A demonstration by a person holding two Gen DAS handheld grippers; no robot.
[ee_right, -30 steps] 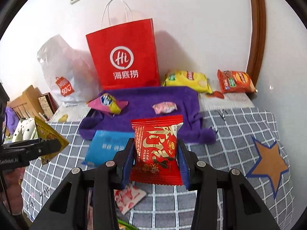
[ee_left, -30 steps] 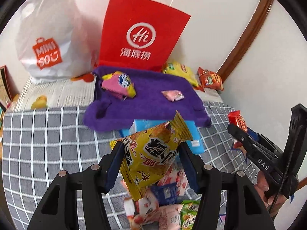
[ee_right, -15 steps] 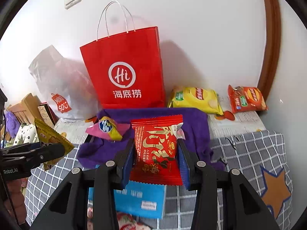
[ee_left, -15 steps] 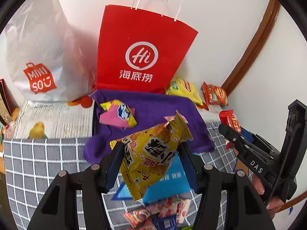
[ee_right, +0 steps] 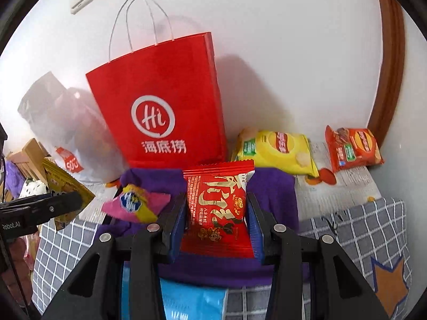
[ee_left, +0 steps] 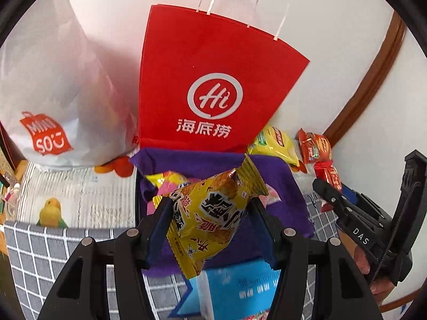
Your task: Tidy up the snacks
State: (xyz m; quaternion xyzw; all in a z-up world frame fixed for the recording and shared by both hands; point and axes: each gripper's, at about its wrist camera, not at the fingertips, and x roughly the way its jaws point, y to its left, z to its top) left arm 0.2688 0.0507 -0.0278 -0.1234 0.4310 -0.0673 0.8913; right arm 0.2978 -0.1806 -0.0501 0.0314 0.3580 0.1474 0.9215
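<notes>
Two snacks held: one in each pair of tongs, both above the purple cloth (ee_right: pixel 272 194)
Yellow snack packet (ee_left: pixel 210 213): clamped between the pads of the left tongs (ee_left: pixel 209 229), tilted, crimped end pointing up and to the right
Red snack packet (ee_right: pixel 217 202): clamped upright in the right tongs (ee_right: pixel 216 226), pads pressing on both its sides
Pink-and-yellow packet (ee_right: pixel 136 205): lying on the purple cloth, left of the red packet
Blue packet (ee_left: pixel 240 290): flat at the near edge of the cloth, below the tongs
Red paper bag (ee_right: pixel 162 109): standing upright against the wall behind the cloth, white handles up
White plastic bag (ee_left: pixel 53 85): beside the red bag, on its left
Yellow chip bag (ee_right: pixel 275 152): at the wall, right of the red bag
Orange chip bag (ee_right: pixel 352 149): farther right, apart from the yellow one
Tabletop (ee_right: pixel 355 226): covered by a grey checked cloth
</notes>
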